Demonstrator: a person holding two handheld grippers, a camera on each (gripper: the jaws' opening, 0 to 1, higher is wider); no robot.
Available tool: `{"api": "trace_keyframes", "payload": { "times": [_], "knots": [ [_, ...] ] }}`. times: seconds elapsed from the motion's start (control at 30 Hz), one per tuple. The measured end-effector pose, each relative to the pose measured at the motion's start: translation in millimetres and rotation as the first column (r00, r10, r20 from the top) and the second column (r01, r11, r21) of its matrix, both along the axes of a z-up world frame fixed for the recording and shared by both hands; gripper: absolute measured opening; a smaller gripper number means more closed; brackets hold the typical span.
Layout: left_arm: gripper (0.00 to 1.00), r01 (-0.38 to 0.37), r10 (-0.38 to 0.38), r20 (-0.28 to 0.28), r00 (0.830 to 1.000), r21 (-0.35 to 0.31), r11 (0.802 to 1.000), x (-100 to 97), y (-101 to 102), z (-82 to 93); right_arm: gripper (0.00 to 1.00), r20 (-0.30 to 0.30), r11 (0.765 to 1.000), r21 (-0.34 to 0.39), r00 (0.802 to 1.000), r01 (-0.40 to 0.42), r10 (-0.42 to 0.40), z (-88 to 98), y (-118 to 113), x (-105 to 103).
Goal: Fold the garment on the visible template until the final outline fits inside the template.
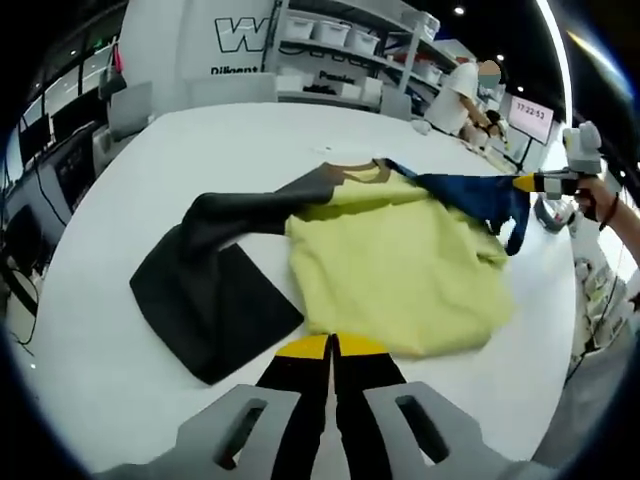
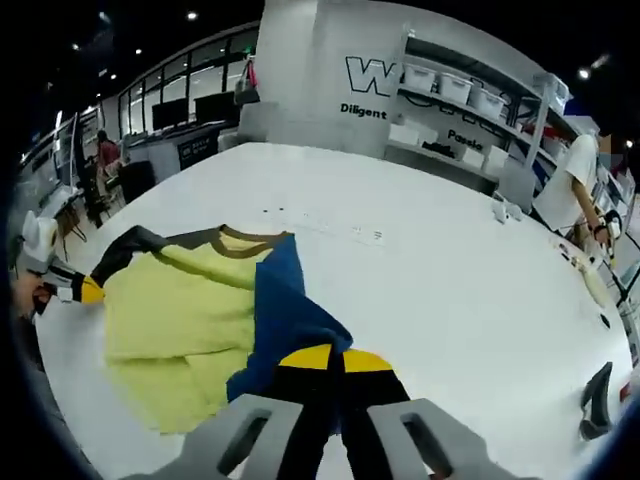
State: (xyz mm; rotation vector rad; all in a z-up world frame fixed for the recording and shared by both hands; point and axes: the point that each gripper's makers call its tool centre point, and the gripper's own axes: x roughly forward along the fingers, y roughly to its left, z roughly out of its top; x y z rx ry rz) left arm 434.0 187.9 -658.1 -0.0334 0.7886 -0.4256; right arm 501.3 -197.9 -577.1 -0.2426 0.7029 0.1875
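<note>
Closed on the blue sleeve [image 2: 285, 320]: right gripper [image 2: 329, 357]. Closed on the dark sleeve [image 1: 215, 285] at 9 o'clock: left gripper [image 1: 331, 345]. Yellow garment [image 1: 400, 265] spread between, on white table [image 1: 230, 140]; shelves [image 2: 470, 110] at 12 o'clock.

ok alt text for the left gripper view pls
A yellow shirt lies on a white table, its dark sleeve spread left and its blue sleeve lifted by the right gripper. The left gripper, jaws together, sits at the shirt's near edge.
</note>
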Motion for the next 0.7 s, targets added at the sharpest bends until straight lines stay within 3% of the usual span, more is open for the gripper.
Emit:
{"api": "trace_keyframes", "payload": {
  "times": [0.2,0.4,0.6,0.7],
  "knots": [
    [0.00,0.022,-0.023,0.005,1.000,0.019,1.000,0.0,-0.5,-1.2,0.00,-0.026,0.995,-0.102,1.000,0.012,-0.014,-9.7,-28.4,16.4],
    [0.00,0.024,-0.024,-0.002,1.000,0.015,1.000,0.5,-0.1,-2.8,0.00,-0.089,0.978,-0.203,0.993,0.053,-0.072,-29.9,-56.4,25.6],
    [0.00,0.024,-0.024,-0.007,1.000,0.014,1.000,0.1,0.3,-3.8,0.00,-0.090,0.963,-0.244,0.986,0.116,-0.141,-32.3,-84.2,36.8],
    [0.00,0.026,-0.026,0.002,1.000,0.015,1.000,0.9,0.3,-1.5,0.00,-0.079,0.967,-0.196,0.980,0.163,-0.181,-29.3,-93.7,42.1]
  ]
}}
